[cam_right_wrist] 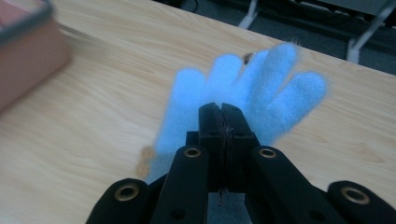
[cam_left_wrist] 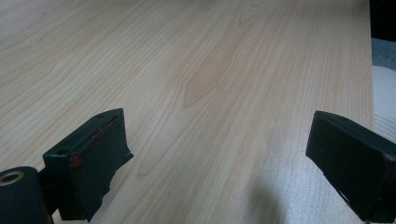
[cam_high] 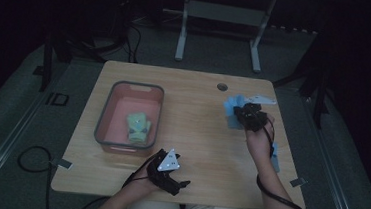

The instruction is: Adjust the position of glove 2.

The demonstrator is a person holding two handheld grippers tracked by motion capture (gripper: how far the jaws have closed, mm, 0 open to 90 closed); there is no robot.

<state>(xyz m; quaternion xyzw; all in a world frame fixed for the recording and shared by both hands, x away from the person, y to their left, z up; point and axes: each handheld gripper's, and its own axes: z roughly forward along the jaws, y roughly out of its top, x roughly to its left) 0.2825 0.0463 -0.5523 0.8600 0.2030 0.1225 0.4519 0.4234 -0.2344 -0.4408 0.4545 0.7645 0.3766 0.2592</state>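
A light blue fuzzy glove [cam_right_wrist: 247,88] hangs from my right gripper [cam_right_wrist: 222,109], whose jaws are pressed together on its cuff end; the glove's fingers point away from the camera. From above, the right gripper [cam_high: 249,114] holds that blue glove [cam_high: 232,109] over the table's right side. A pink bin [cam_high: 104,123] at the left holds a pale green glove [cam_high: 138,126]. My left gripper [cam_high: 173,181] rests near the front edge, and in its own view its jaws [cam_left_wrist: 219,163] stand wide apart over bare wood.
The wooden table [cam_high: 195,150] has a round cable hole [cam_high: 222,87] near its far edge. Another blue piece [cam_high: 275,159] lies by the person's right wrist. A white frame [cam_high: 220,17] stands on the floor beyond the table. The room is dim.
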